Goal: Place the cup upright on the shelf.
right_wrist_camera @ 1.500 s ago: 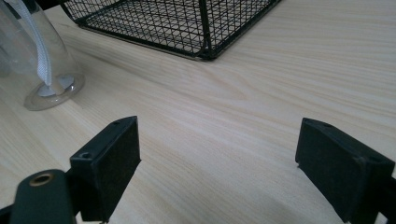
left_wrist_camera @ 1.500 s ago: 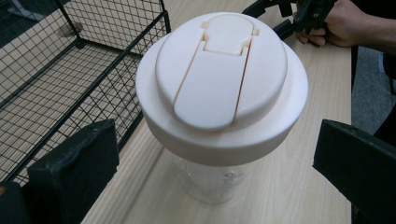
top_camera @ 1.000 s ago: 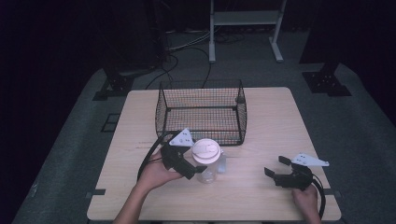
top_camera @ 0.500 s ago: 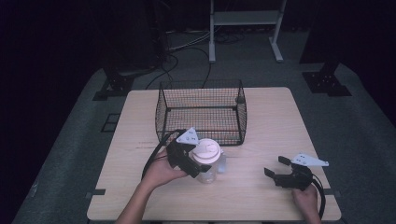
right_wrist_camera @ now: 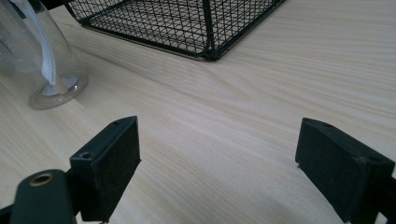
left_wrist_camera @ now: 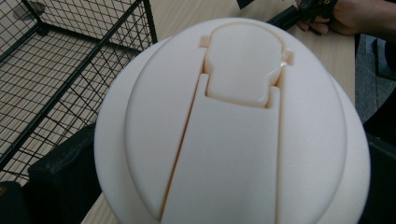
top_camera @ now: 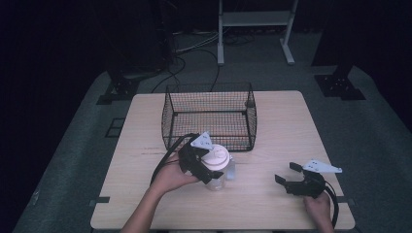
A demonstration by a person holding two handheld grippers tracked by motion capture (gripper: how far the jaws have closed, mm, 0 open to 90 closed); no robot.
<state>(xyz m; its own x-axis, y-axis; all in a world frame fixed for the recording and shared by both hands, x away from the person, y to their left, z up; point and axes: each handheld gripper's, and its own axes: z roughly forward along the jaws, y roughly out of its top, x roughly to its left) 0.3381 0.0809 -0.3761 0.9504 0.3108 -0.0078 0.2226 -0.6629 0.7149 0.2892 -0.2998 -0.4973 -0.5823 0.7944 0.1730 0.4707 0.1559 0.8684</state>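
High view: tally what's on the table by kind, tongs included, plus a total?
Clear bottle with white flip-top lid: 1
Black wire basket: 1
Handheld tongs: 2, the left tongs closed on the bottle's lid, the right tongs open over the wooden table
Total: 4

The high view looks forward and down over the whole table (top_camera: 272, 116). The left gripper view sits close above the bottle's white lid (left_wrist_camera: 233, 126). The right gripper view skims low over the tabletop; all three share the wire basket (right_wrist_camera: 187, 23).
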